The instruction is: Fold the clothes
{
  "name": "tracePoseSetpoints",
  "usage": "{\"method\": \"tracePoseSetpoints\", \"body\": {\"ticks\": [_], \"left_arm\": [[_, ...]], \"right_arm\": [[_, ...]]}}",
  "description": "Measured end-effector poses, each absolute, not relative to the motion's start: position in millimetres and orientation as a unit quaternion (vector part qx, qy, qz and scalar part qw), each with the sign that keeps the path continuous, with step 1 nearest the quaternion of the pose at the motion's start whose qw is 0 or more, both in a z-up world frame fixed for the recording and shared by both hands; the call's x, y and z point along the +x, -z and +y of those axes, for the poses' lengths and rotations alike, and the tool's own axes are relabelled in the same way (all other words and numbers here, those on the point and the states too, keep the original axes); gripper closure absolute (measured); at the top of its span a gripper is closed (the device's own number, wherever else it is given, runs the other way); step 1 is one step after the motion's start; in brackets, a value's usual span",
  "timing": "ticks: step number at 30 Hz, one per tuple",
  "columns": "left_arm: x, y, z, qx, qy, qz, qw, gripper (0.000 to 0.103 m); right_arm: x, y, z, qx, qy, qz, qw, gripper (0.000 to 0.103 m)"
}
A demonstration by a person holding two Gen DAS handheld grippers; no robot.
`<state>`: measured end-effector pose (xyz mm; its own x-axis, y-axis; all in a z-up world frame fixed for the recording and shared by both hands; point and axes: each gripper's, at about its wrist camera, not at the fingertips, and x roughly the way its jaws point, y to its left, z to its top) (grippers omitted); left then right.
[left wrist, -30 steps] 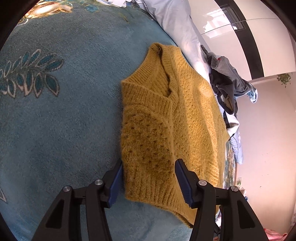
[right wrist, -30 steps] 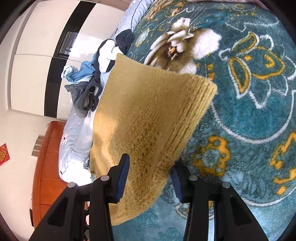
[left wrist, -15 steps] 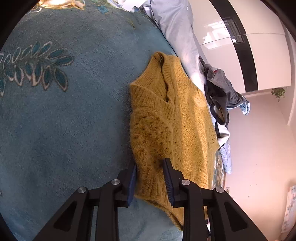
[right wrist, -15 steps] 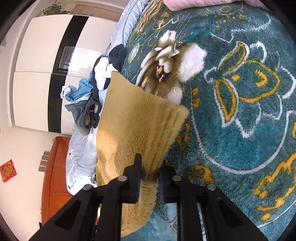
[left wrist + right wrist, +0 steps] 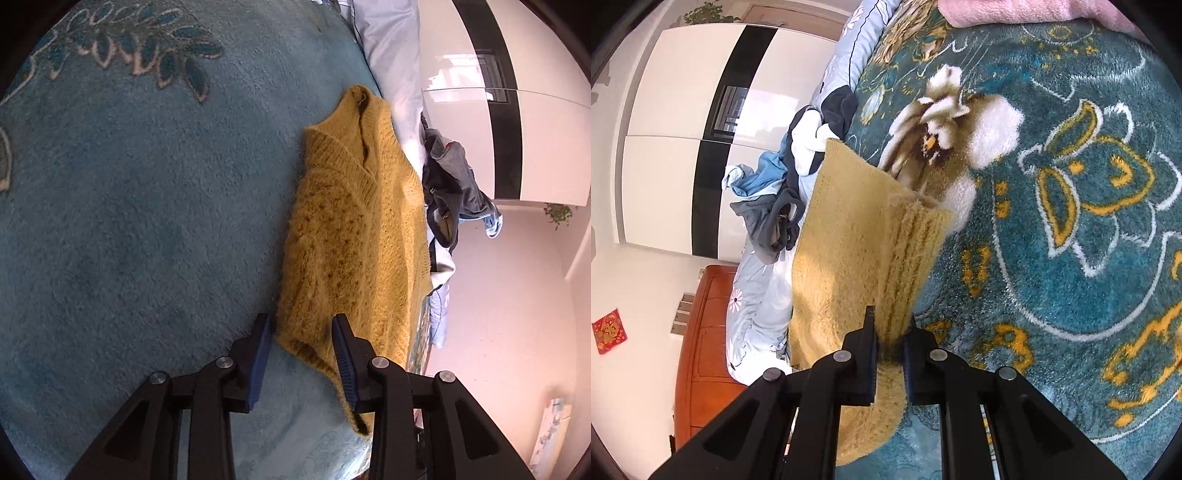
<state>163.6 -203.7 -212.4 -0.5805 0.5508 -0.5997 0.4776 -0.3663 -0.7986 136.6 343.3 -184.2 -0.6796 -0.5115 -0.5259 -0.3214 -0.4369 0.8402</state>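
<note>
A mustard-yellow knitted sweater vest (image 5: 354,229) lies on a teal plush blanket (image 5: 147,221), neckline at the far end. My left gripper (image 5: 301,332) is shut on a bunched edge of the vest near its armhole side. My right gripper (image 5: 890,332) is shut on the ribbed hem of the same vest (image 5: 849,240) and holds that corner raised off the flowered blanket (image 5: 1071,184).
A heap of dark, grey and blue clothes (image 5: 450,192) lies past the vest on a pale blue duvet (image 5: 391,59); it also shows in the right wrist view (image 5: 783,184). A white and black wardrobe (image 5: 683,129) and a wooden headboard (image 5: 701,332) stand behind. A pink towel (image 5: 1015,11) lies at the far edge.
Both grippers closed from open onto the vest's edges. The right gripper has lifted the hem corner, and the cloth now folds up from the blanket.
</note>
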Motion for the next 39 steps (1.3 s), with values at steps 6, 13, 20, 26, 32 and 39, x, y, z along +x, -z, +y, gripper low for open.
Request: {"method": "tracePoseSetpoints", "body": {"ticks": [6, 13, 20, 26, 32, 39], "left_arm": [[151.5, 210.6, -207.5, -0.438, -0.698, -0.566, 0.030, 0.065], [155.3, 205.6, -214.1, -0.422, -0.706, -0.569, 0.019, 0.067], [159.2, 193.4, -216.3, -0.447, -0.732, -0.515, -0.015, 0.091], [170.4, 167.5, -215.9, -0.448, -0.756, -0.477, -0.014, 0.093], [185.6, 143.1, -212.7, -0.449, -0.771, -0.452, -0.003, 0.093], [231.6, 118.3, -212.5, -0.450, -0.765, -0.459, 0.029, 0.093]], "right_arm": [[136.1, 186.7, 344.4, 0.403, 0.746, -0.527, 0.062, 0.091], [126.8, 185.9, 344.0, 0.404, 0.746, -0.525, 0.067, 0.091], [123.2, 170.9, 335.8, 0.415, 0.770, -0.480, 0.058, 0.092], [140.7, 154.9, 334.6, 0.404, 0.791, -0.455, 0.061, 0.094], [165.7, 147.5, 334.2, 0.391, 0.796, -0.457, 0.071, 0.094], [225.9, 123.8, 344.5, 0.372, 0.800, -0.463, 0.087, 0.094]]}}
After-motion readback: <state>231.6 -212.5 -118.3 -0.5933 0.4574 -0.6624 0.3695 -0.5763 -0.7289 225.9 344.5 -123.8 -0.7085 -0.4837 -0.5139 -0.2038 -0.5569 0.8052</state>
